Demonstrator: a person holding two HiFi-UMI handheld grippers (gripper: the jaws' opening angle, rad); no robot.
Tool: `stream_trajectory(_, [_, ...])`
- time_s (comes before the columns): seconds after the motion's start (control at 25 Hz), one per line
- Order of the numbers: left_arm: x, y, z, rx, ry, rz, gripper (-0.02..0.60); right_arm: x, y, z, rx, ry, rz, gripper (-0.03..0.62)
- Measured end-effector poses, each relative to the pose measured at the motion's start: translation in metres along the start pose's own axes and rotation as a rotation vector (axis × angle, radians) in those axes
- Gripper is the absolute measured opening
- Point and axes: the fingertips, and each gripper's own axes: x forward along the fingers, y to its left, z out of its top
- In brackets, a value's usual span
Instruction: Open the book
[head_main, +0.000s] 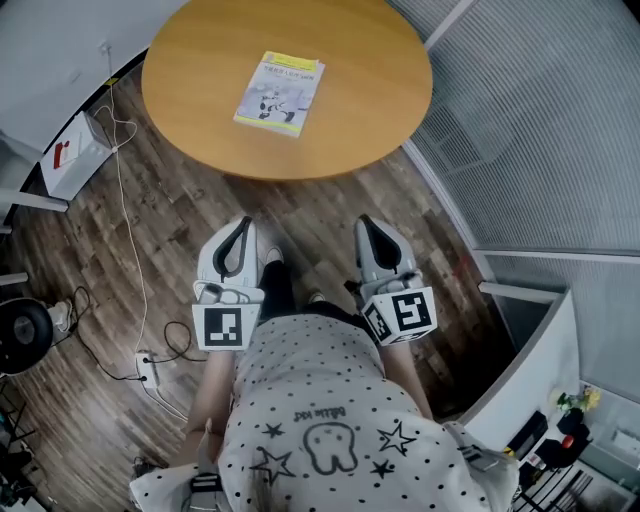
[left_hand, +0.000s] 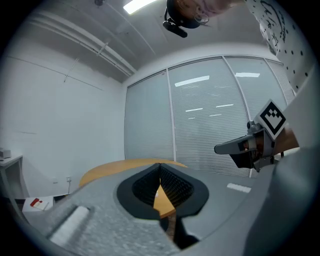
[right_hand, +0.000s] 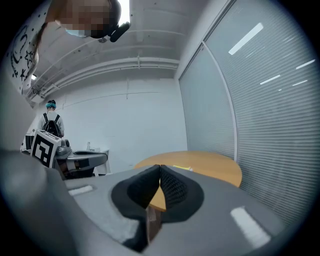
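lying closed on the table (head_main: 380, 90), the book (head_main: 281, 92) sits well ahead of both grippers.

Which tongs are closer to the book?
Left, slightly. The left tongs hang short of the table, almost in line with the book; the right tongs are as far back but off to its right.

Showing smooth, satin-finished wood at twelve o'clock: the round surface (head_main: 380, 90). Looking like glossy printed paper: the book (head_main: 281, 93) cover. Appearing as matt grey plastic, with ribbed matt black pads (left_hand: 175, 185): left tongs (head_main: 243, 225) and right tongs (head_main: 365, 222). Showing darker, grainy wood planks at six o'clock of the surface: the floor (head_main: 300, 215).
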Motion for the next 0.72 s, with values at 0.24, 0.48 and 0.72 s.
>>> stream_trajectory(0.24, [0.038,0.043,0.007,-0.010,-0.006,-0.023,0.011,0.044,0.000,0.015,0.008,-0.006,-0.043,0.005])
stream_trajectory(0.48, [0.061,0.057,0.004,-0.006,0.000,-0.039,0.011,0.068,-0.004,0.012,0.019,-0.004,-0.065,0.005])
stream_trajectory(0.72, [0.078,0.073,0.004,-0.023,0.003,-0.006,0.011,0.094,-0.028,0.024,-0.025,-0.071,-0.170,0.005])
